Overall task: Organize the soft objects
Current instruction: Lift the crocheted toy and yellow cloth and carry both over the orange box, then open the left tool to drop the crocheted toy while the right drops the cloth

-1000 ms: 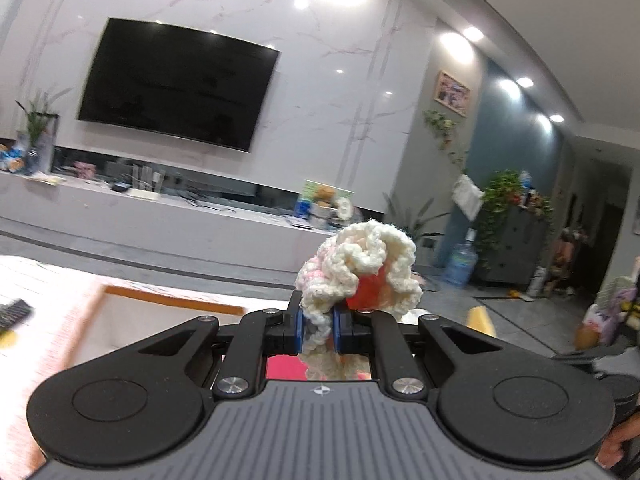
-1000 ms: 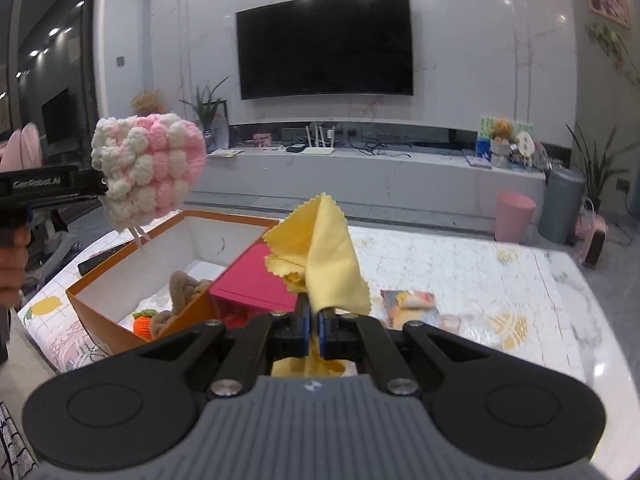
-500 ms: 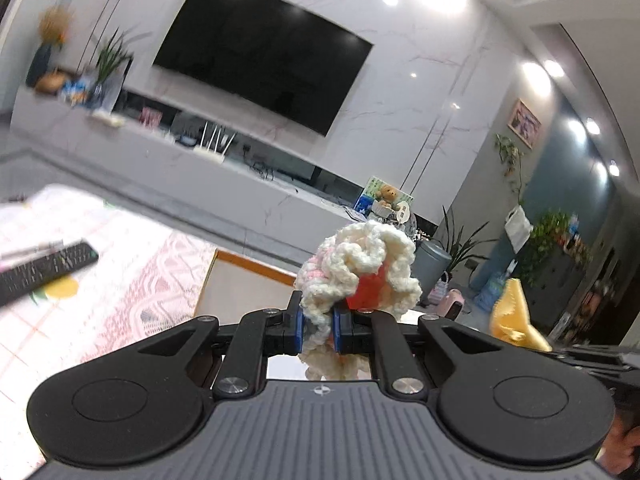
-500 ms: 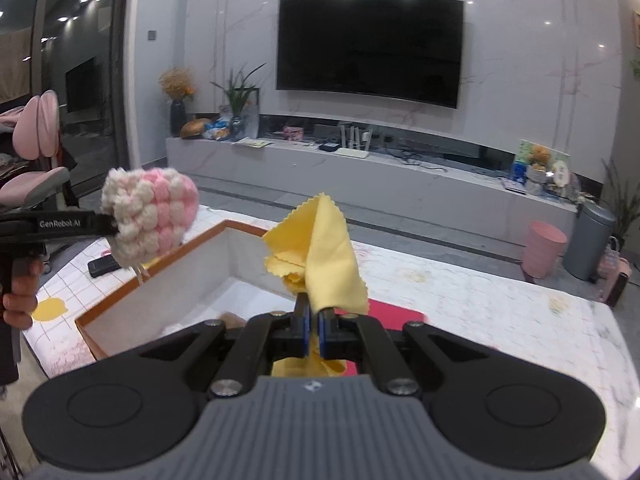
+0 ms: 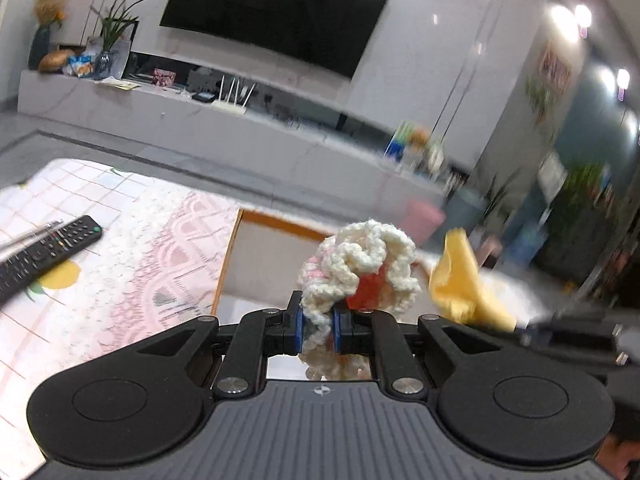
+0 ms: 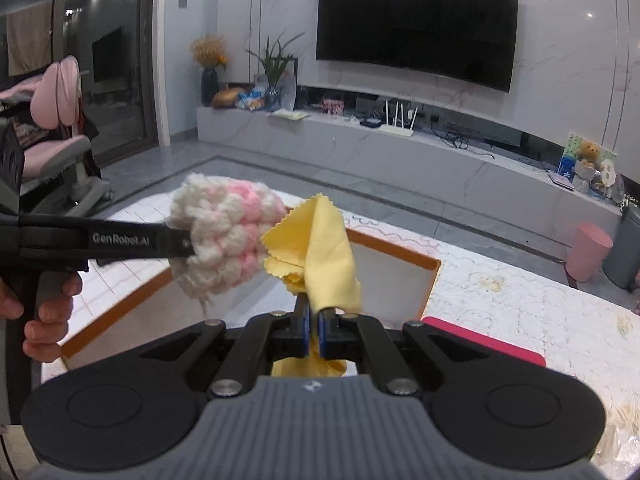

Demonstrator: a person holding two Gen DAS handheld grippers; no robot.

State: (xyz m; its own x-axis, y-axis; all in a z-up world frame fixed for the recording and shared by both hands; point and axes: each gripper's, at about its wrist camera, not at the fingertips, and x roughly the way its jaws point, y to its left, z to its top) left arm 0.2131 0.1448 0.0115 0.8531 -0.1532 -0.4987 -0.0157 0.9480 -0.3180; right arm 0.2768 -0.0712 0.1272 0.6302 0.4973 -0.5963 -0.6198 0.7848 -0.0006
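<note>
Left wrist view: the left claw (image 5: 316,330) is pinched tight on a crocheted cream-and-pink piece (image 5: 360,272), its 2 blue-padded fingers (image 5: 298,330) squeezing the lower yarn so the ruffled top stands up above them, with a red patch showing in the folds. The piece is held in the air over the orange-rimmed box (image 5: 248,256), which sits on the desk (image 5: 132,248) with its pink lace-pattern cover. A black remote (image 5: 44,256) lies on the desk well to the left of the box. At the right, blurred, the yellow cloth (image 5: 460,284) hangs near the crocheted piece.

Right wrist view: the right claw (image 6: 313,334) is closed nearly all the way on the yellow cloth (image 6: 320,256), gripping its lower part; the cloth rises above the fingers in a folded peak with zigzag-cut edges. It is held above the box (image 6: 420,280), whose white inner wall shows behind it. From the left, the left claw reaches in sideways, and the crocheted piece (image 6: 224,240) sits just beside the cloth; whether they touch I cannot tell. A pink flat item (image 6: 488,346) lies on the desk at the right of the box. A black television (image 6: 416,24) hangs on the far wall.
</note>
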